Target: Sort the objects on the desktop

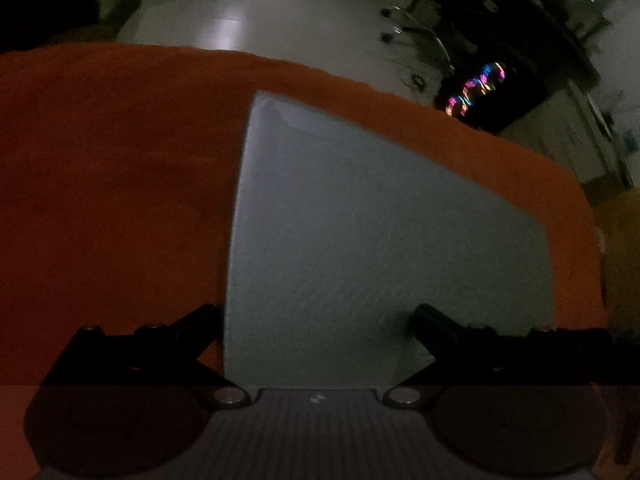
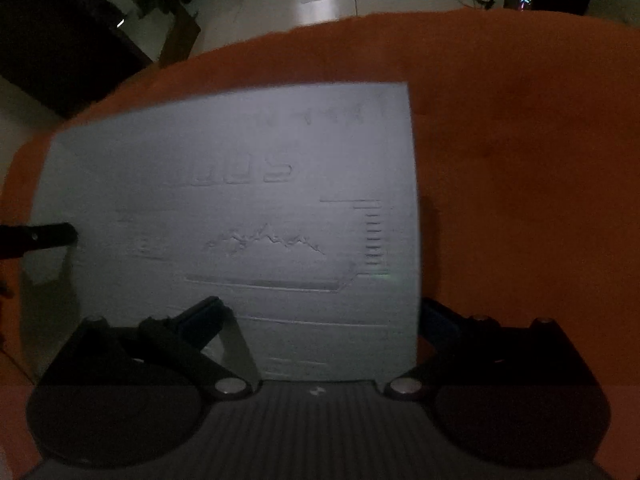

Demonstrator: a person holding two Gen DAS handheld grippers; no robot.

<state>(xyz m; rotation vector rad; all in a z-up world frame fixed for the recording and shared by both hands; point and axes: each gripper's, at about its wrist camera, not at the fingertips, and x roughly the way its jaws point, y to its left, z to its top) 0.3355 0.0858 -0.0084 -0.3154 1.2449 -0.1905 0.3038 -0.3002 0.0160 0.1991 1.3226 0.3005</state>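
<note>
- Right tool [image 2: 320, 320] is nearest in its own view: we have it released, fingers spread wide, one over the grey mat [image 2: 240, 200] and the other just off the mat's right edge, above the orange cloth [image 2: 520, 140].
- Left tool [image 1: 316, 320] is also released, fingers wide apart; its left finger sits over the orange cloth [image 1: 100, 180], its right finger over the grey mat [image 1: 380, 220], so it straddles the mat's left edge.
- Neither tool is grasping anything. We can't tell whether the fingertips touch the surface or hover just above it.
- In the right wrist view, the dark bar entering at the far left edge looks like a finger of the left tool; we can't confirm that.
- Mat lies flat on the cloth-covered worktop, with faint embossed lettering and a jagged line graphic on it. Lighting is dim and both frames are blurred.
- We see nothing else on the mat or the cloth: no loose desktop items, no bin or tray in either view.
- Progress call: either sorting is essentially finished and only the mat is left, or the items are outside both views. Frames alone don't settle it.
- With a tool at each side edge, we judge the mat is the thing in hand, probably to be lifted, squared up or moved.
</note>
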